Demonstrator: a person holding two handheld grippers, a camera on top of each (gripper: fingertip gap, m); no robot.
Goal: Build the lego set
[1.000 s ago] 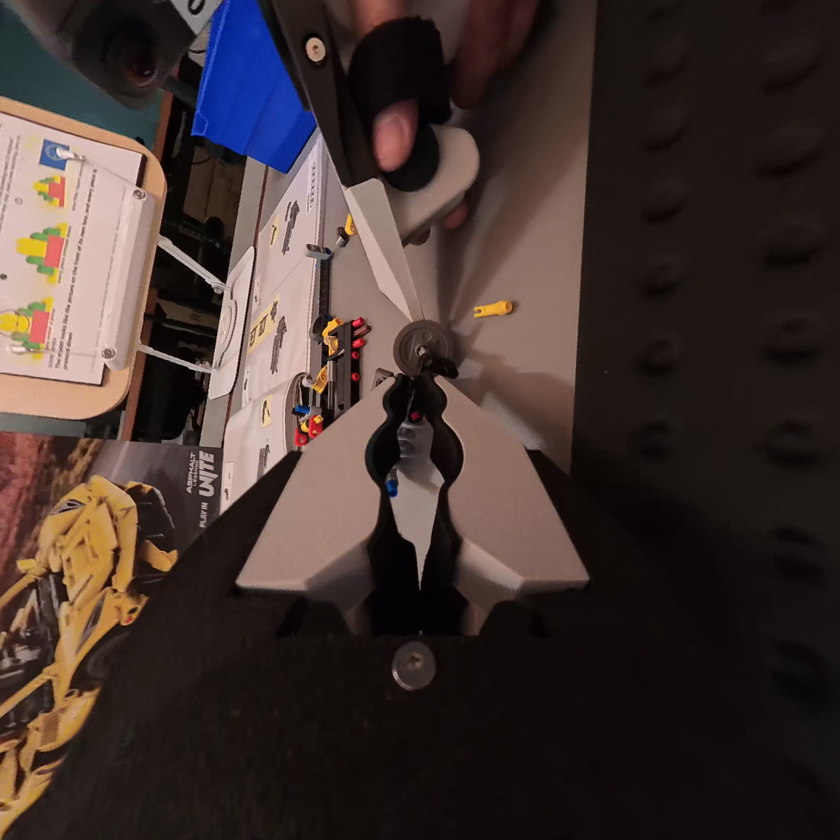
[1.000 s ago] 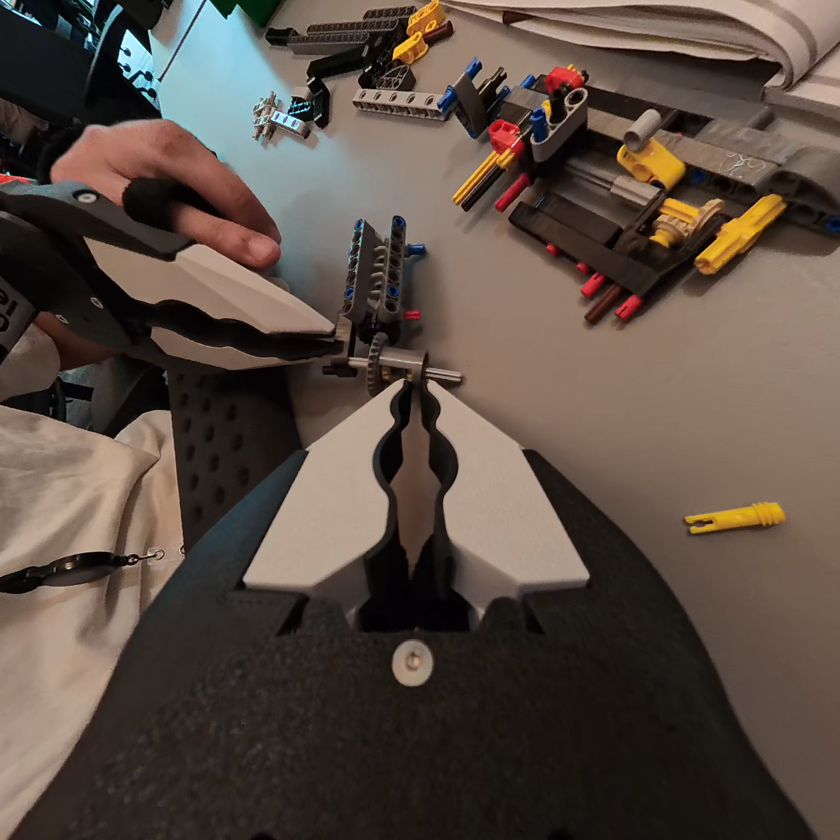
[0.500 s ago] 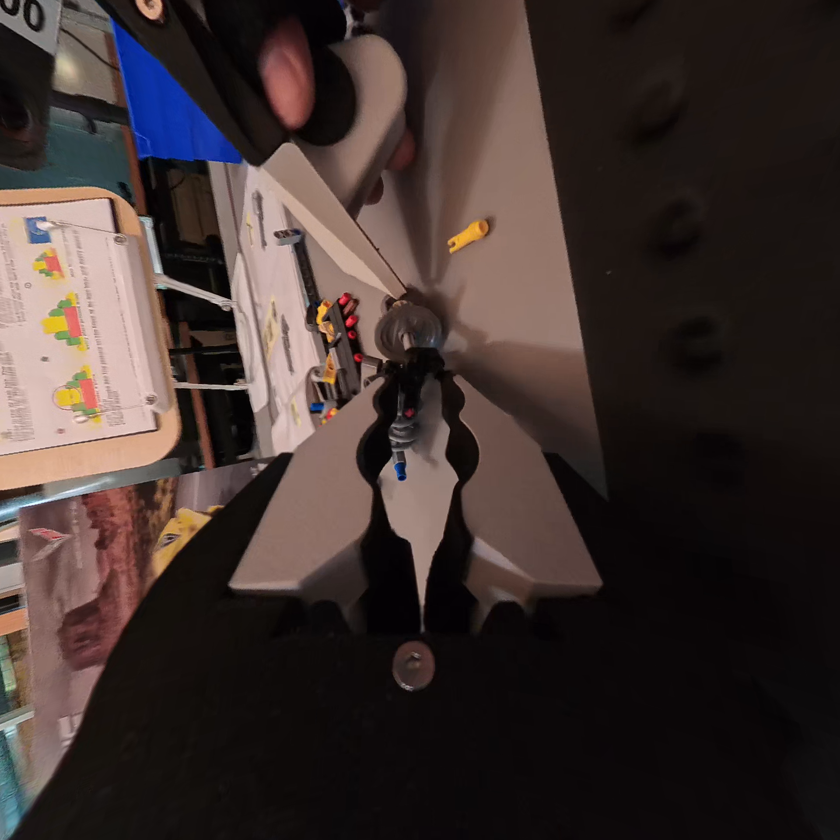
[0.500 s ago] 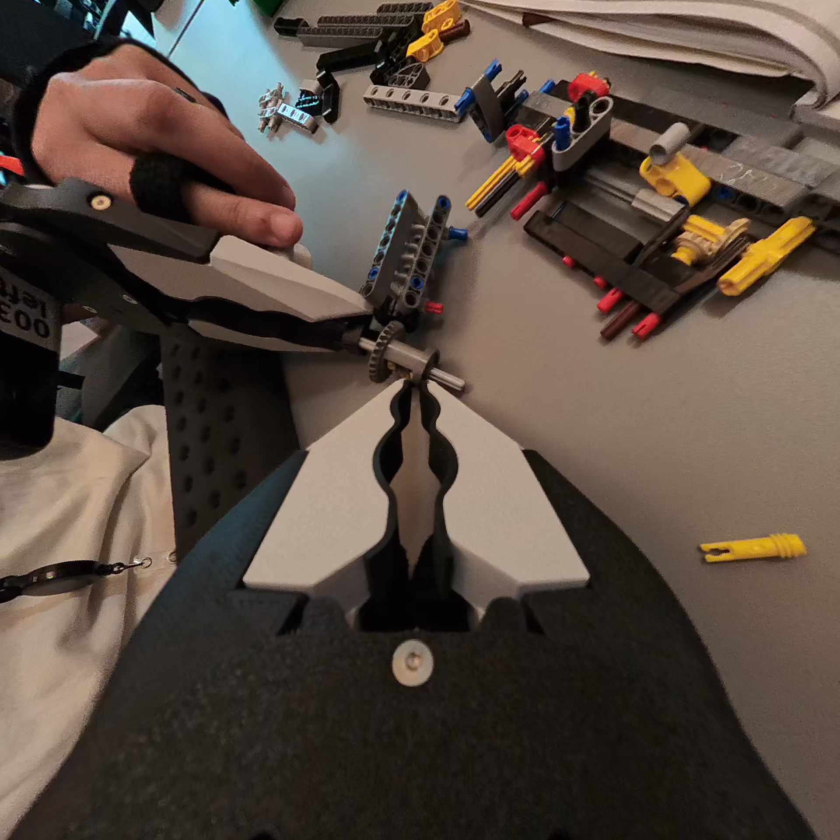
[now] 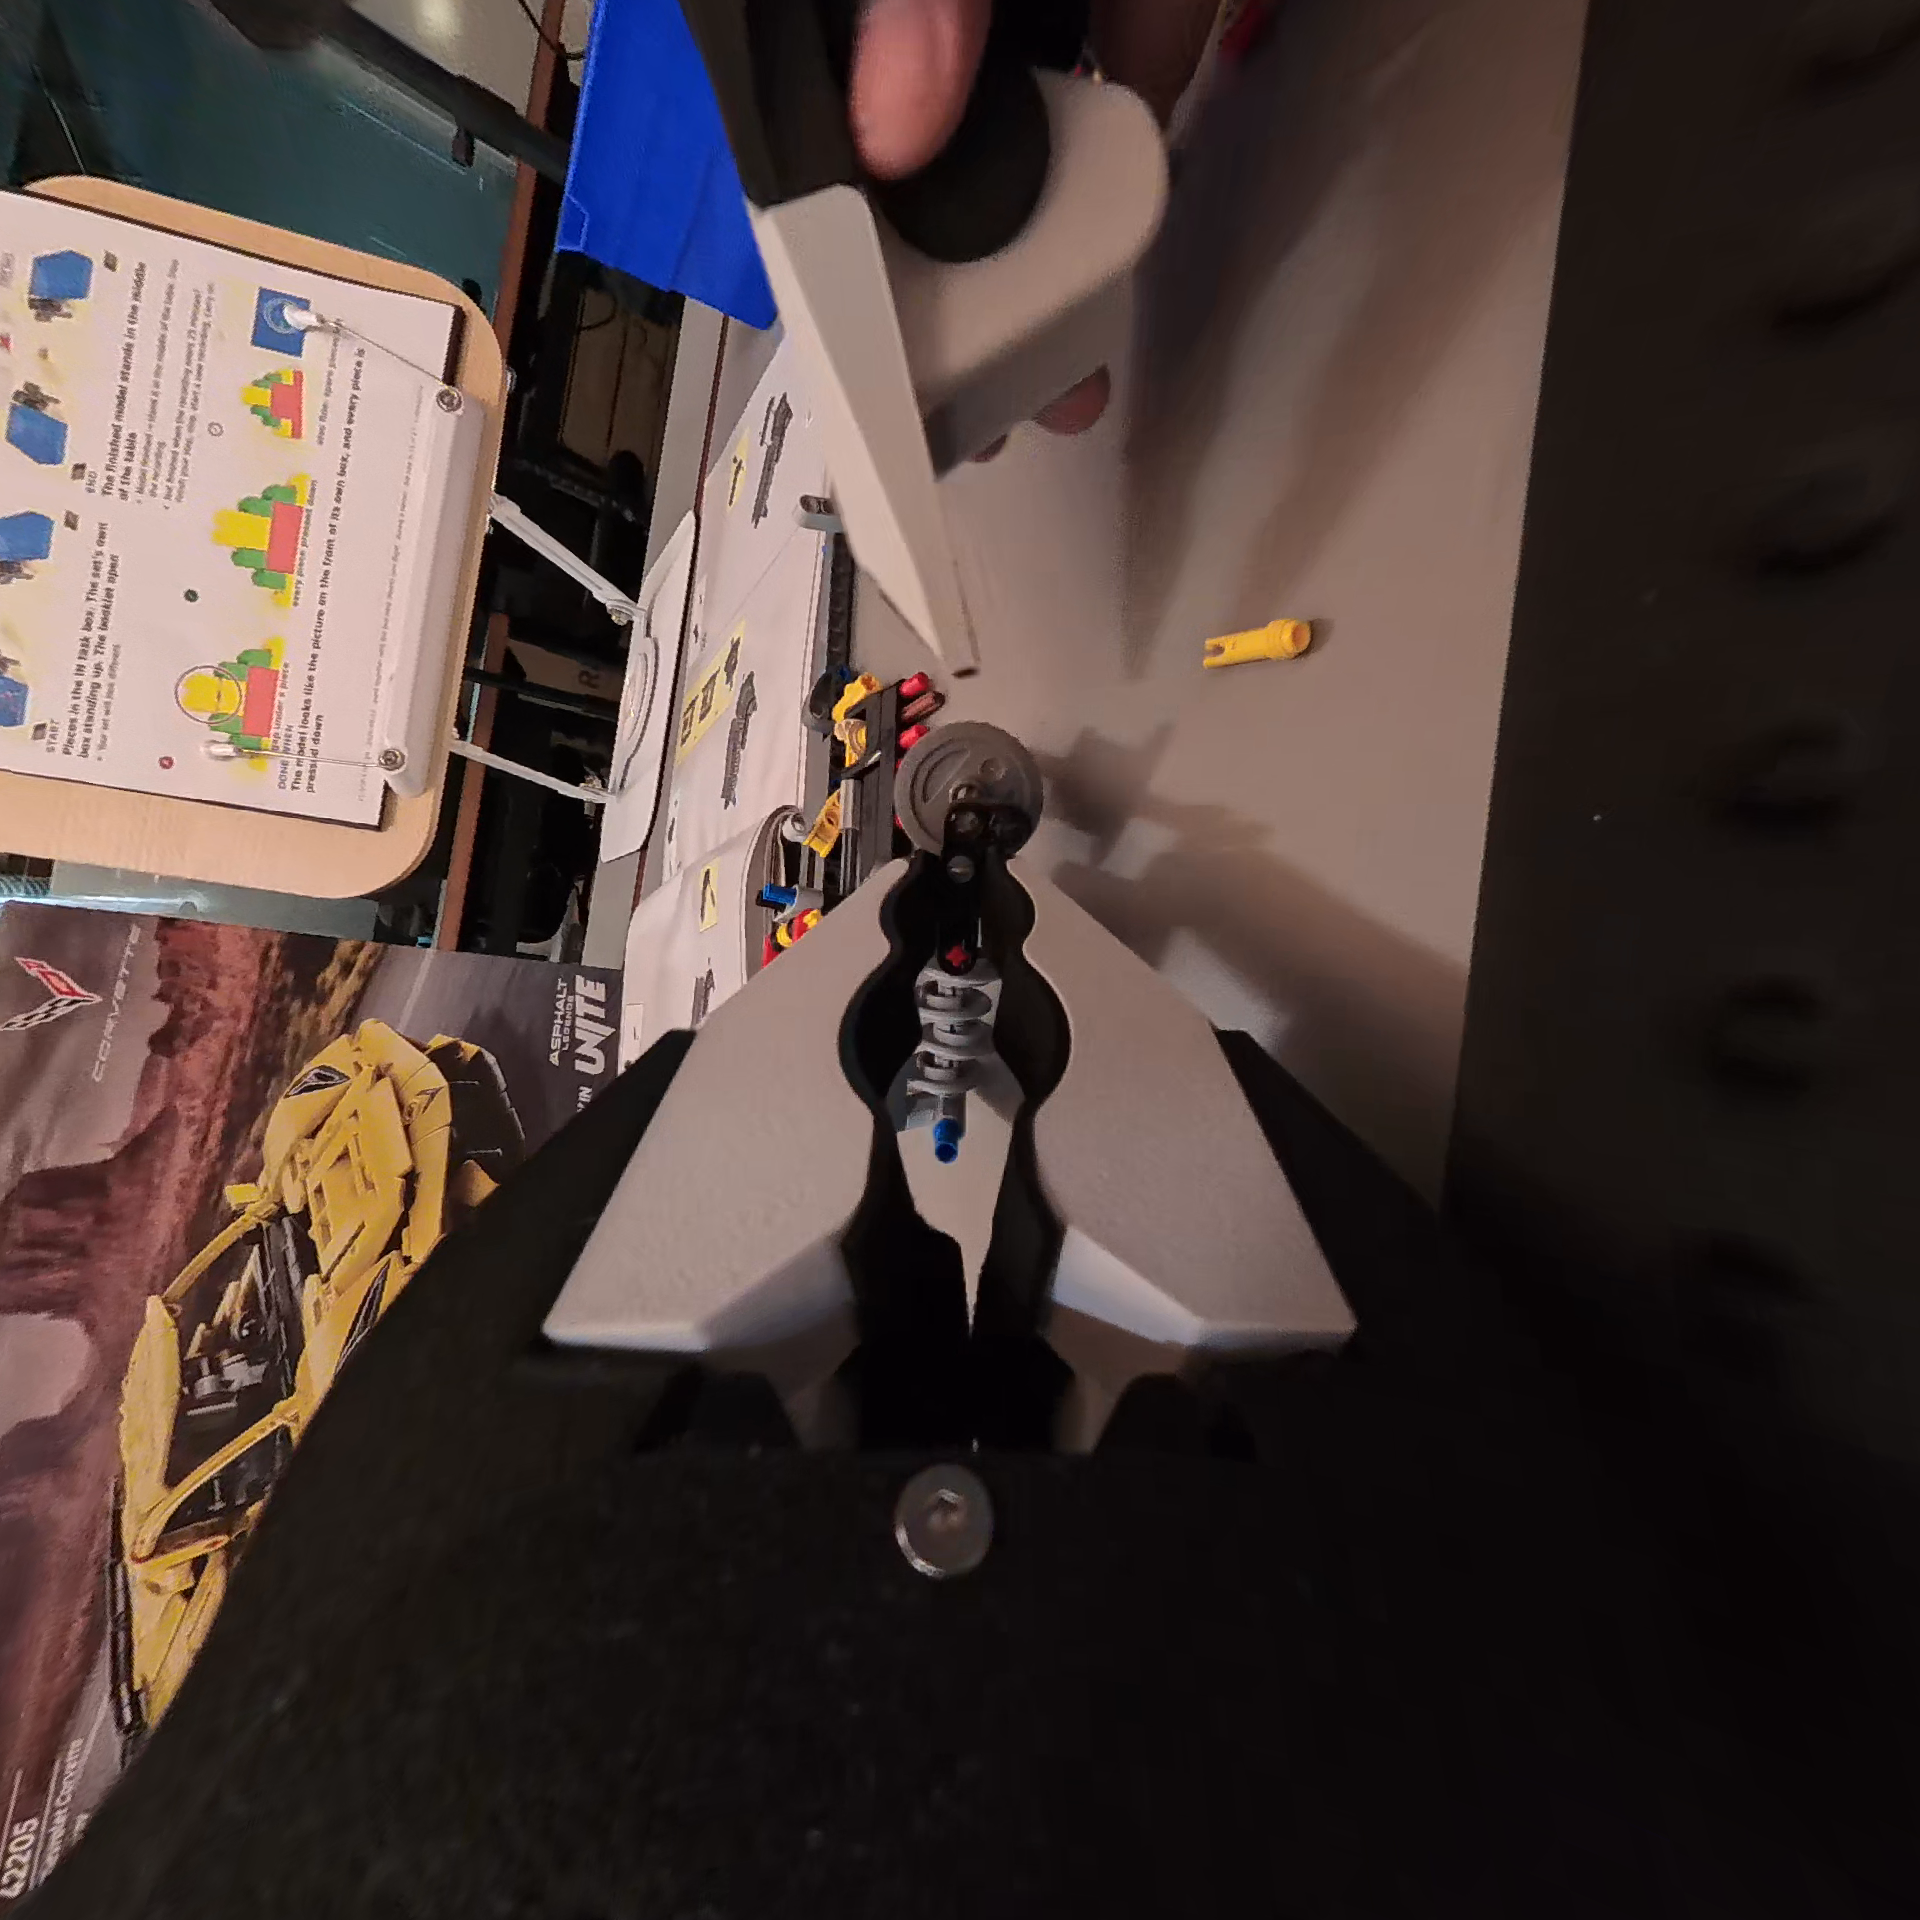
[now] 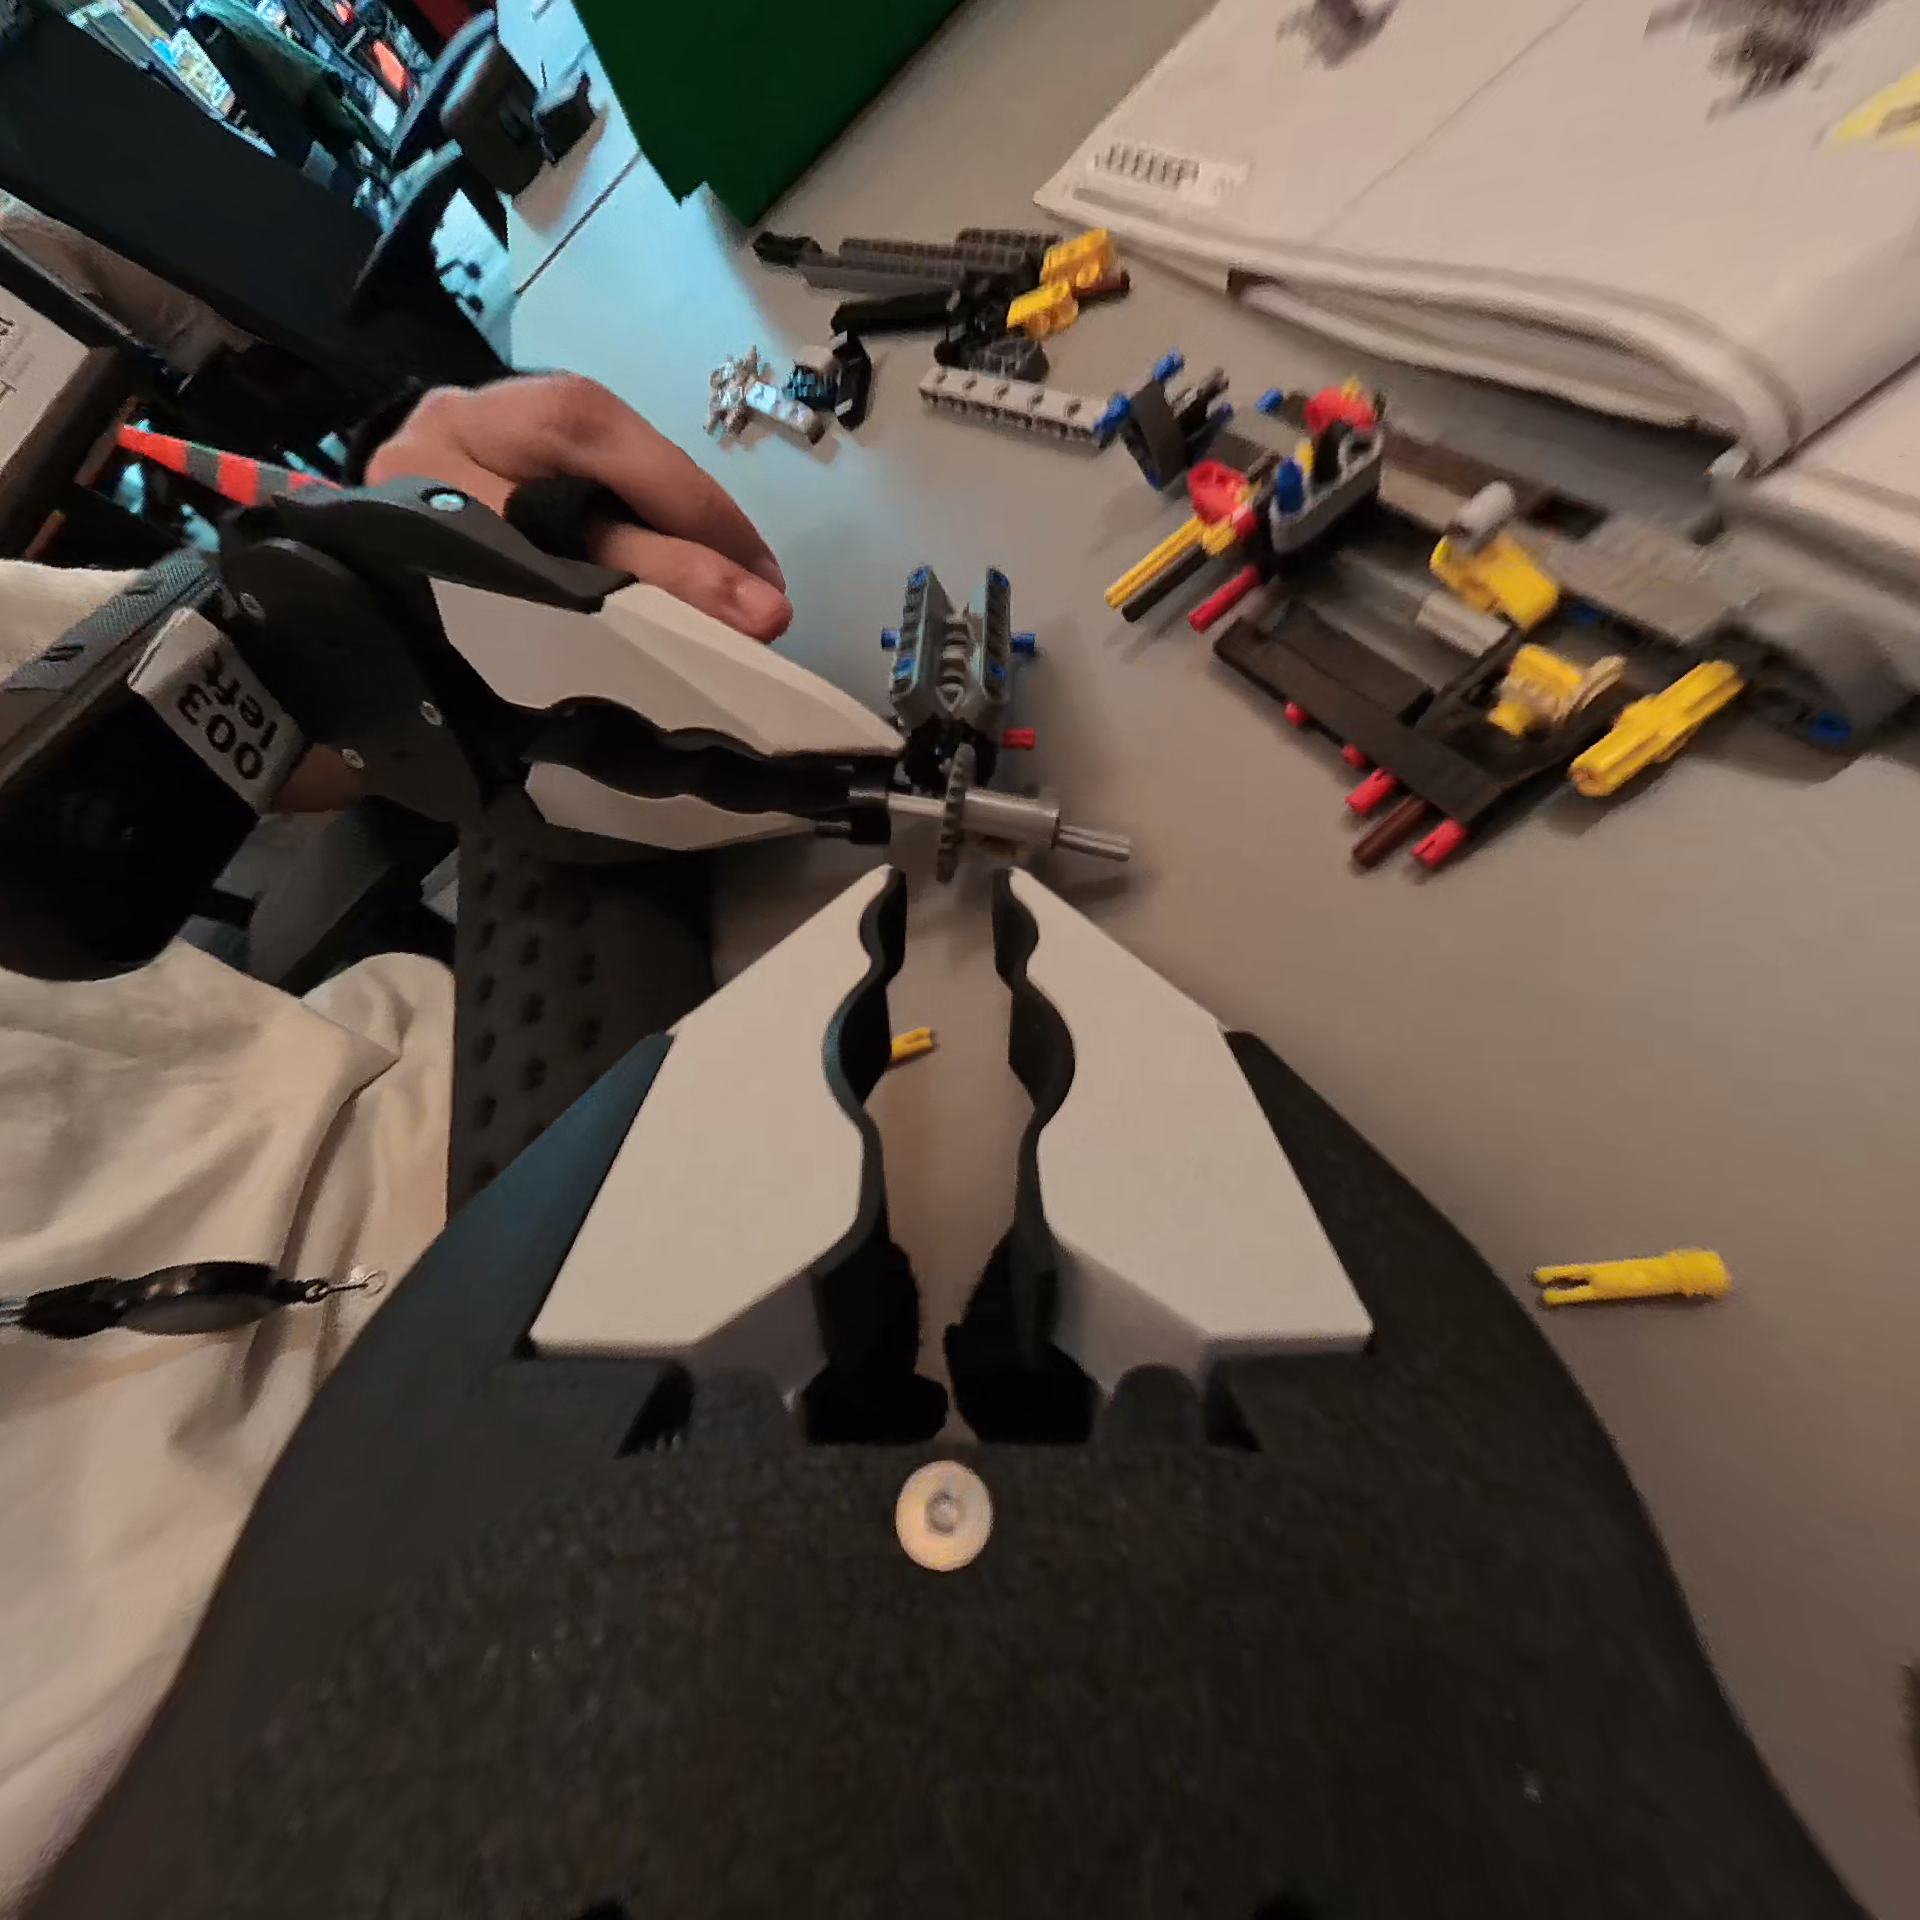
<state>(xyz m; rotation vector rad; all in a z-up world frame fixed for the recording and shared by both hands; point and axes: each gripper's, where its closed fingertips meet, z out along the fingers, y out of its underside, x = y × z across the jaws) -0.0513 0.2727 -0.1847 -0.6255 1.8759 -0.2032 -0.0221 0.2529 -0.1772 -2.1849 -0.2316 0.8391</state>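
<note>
Pinching the small lego assembly at its black end, left gripper holds it above the table; right gripper spread, empty, gear just ahead. Thin grip could let it twist loose.

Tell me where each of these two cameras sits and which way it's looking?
Left wrist view: sits on the left tongs, looks along them at the gear-and-axle piece they clamp; the other tongs and a finger show above.
Right wrist view: sits on the right tongs, open, facing that piece over the grey table; the left tongs and hand enter from the left.
Shared: the gear piece, the loose yellow pin.
</note>
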